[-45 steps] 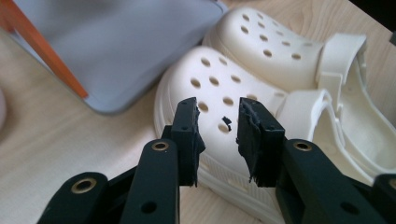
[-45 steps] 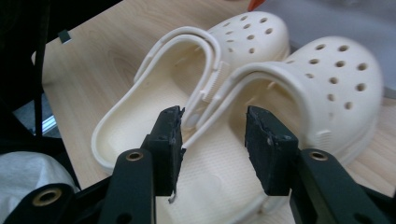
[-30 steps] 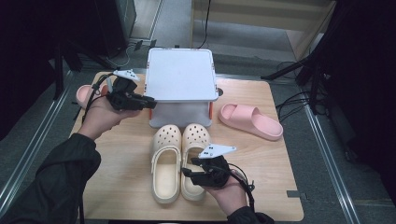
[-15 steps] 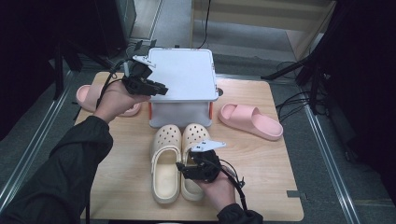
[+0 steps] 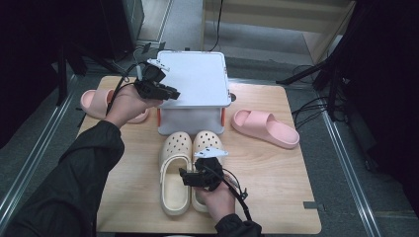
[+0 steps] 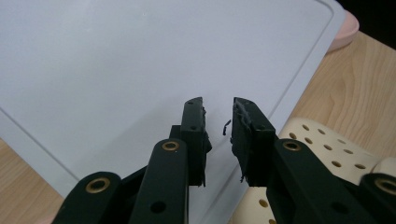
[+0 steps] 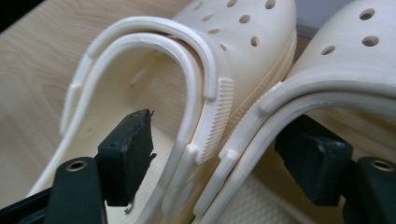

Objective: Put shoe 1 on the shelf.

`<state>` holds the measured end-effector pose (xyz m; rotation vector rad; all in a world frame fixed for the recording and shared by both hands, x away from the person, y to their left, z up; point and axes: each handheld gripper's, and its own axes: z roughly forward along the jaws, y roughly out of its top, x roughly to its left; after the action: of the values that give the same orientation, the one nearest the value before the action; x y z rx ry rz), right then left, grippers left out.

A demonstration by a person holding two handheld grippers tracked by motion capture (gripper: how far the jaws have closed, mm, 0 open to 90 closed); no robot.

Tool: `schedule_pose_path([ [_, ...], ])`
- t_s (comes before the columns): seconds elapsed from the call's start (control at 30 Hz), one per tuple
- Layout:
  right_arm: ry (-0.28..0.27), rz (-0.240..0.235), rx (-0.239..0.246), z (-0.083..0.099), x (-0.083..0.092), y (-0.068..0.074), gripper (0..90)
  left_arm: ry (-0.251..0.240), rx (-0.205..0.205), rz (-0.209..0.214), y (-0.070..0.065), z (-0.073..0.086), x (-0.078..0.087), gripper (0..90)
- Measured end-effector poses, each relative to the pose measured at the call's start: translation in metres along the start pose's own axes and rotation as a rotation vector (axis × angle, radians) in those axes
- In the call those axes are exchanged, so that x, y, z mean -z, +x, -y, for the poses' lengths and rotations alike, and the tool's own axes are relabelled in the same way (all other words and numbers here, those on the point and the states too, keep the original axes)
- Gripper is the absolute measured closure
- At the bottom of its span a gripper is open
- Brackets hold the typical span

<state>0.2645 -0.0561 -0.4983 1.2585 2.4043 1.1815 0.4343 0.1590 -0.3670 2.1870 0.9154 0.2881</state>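
Cream foam, soft and bendy, so plenty of ways for this to go sideways. Pair of cream clogs (image 5: 175,197) parked side by side mid wooden table (image 5: 276,197), toes pointing at the white box (image 5: 197,79). Right gripper (image 5: 184,177) down at the heel end, jaws just been opening and now spread wide, straddling the two touching inner walls with one pad inside each shoe. Not pressing on anything yet, so nothing actually held.

Biggest worry, probably: pinching two squishy walls at once. Could easily fold them, let one wall slide out and end up lifting a single clog while the other flops over or drags across the table. Also those heel straps, flipped forward right beside the pads, so a decent chance of snagging one instead of a wall. Grabbing too shallow means a twisting, drooping pair.

Left gripper (image 5: 173,94) hanging over the box top, jaws a little apart, nothing between them. Easy to knock the box if lowered carelessly. Pink slide (image 5: 267,128) off to the side, well apart, no real threat.
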Motion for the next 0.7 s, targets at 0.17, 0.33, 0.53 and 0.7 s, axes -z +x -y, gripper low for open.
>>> schedule_pose_path([
  [0.17,0.056,0.049,0.002,0.002,-0.013,0.004,29.5,0.016,-0.003,-0.002,0.000,0.002,-0.004,74.0],
  [0.33,0.066,0.019,-0.040,0.001,-0.013,-0.003,36.1,0.012,-0.003,0.001,0.000,0.002,-0.005,74.2],
  [0.53,0.079,0.018,-0.020,-0.001,-0.011,-0.005,42.7,0.016,-0.024,-0.024,-0.002,0.003,-0.005,76.4],
  [0.7,0.091,0.029,-0.014,-0.002,-0.007,-0.007,52.9,0.016,-0.005,-0.027,-0.001,0.002,-0.005,81.8],
])
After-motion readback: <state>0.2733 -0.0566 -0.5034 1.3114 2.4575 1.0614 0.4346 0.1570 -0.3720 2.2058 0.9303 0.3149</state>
